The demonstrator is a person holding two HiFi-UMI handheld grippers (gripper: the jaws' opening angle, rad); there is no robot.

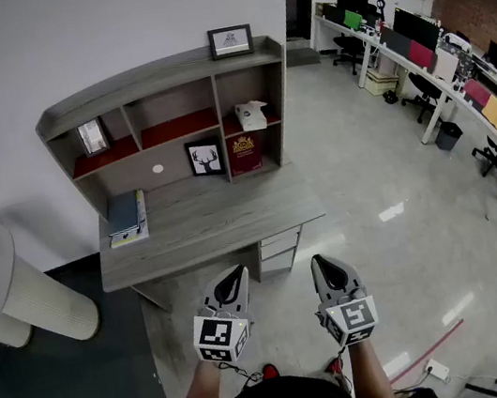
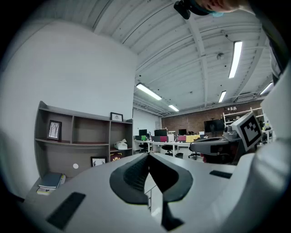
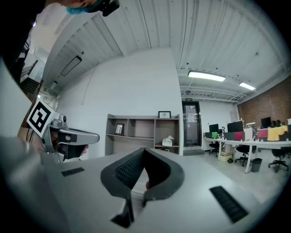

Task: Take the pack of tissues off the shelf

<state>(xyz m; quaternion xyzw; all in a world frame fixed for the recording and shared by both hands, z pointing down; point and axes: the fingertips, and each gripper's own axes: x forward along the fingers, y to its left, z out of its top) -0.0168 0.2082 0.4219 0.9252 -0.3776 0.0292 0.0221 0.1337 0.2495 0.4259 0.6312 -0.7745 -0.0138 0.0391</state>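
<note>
The pack of tissues [image 1: 251, 115] is white and sits in the right compartment of the grey shelf unit [image 1: 165, 103] on top of the desk [image 1: 201, 225]. It also shows small in the left gripper view as the tissues [image 2: 120, 145] and in the right gripper view as the tissues [image 3: 168, 141]. My left gripper [image 1: 234, 284] and right gripper [image 1: 328, 271] are held side by side over the floor in front of the desk, well short of the shelf. Both have their jaws together with nothing between them.
On the shelf stand a framed picture [image 1: 230, 41] on top, a small frame [image 1: 92, 136] at left, a deer picture [image 1: 206, 158] and a red box [image 1: 243, 153]. Books [image 1: 126, 215] lie on the desk. A beige rounded seat [image 1: 16, 287] stands left; office desks and chairs [image 1: 425, 67] line the right.
</note>
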